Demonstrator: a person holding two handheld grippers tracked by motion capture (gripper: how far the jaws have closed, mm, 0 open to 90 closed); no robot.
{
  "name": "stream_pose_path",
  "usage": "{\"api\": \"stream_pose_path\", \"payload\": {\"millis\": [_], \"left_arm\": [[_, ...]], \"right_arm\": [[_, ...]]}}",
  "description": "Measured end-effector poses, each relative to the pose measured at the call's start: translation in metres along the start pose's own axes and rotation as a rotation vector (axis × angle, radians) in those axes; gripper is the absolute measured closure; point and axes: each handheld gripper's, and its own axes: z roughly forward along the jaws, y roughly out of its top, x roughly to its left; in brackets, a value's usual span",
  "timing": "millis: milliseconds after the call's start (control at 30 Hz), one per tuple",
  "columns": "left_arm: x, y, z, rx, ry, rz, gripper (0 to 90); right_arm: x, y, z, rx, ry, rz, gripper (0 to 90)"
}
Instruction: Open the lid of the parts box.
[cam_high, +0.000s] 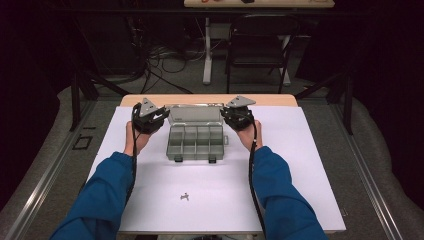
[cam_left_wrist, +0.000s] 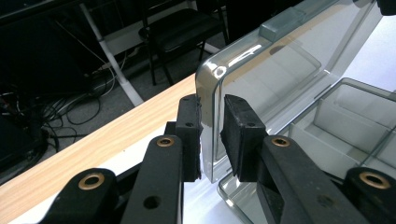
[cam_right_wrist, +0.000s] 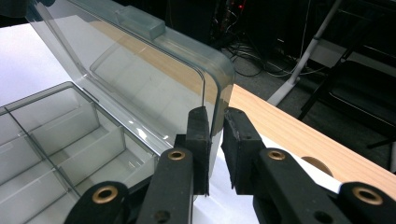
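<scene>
- No text, label, brand, number or sign can be read on the clear compartment box or on its raised lid.
- The white table sheet bears no legible marking.

- The clear grey plastic compartment box is gleaming glossy, its lid smooth.
- The matt black rubbery pads are looking rough.
- The pale wooden table edge is showing grain.

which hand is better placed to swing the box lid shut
Right, probably: the right fingers pinch one edge of the upright lid closely, while the left fingers straddle its other edge with a thin gap showing.
</scene>
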Motion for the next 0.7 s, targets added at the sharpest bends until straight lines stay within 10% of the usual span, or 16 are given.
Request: {"api": "stream_pose_path", "payload": {"millis": [700], "left_arm": [[-0.002,-0.003,0.013,0.004,0.043,-0.032,74.6]], "right_arm": [[-0.003,-0.003,0.012,0.022,-0.015,0.055,80.2]]}}
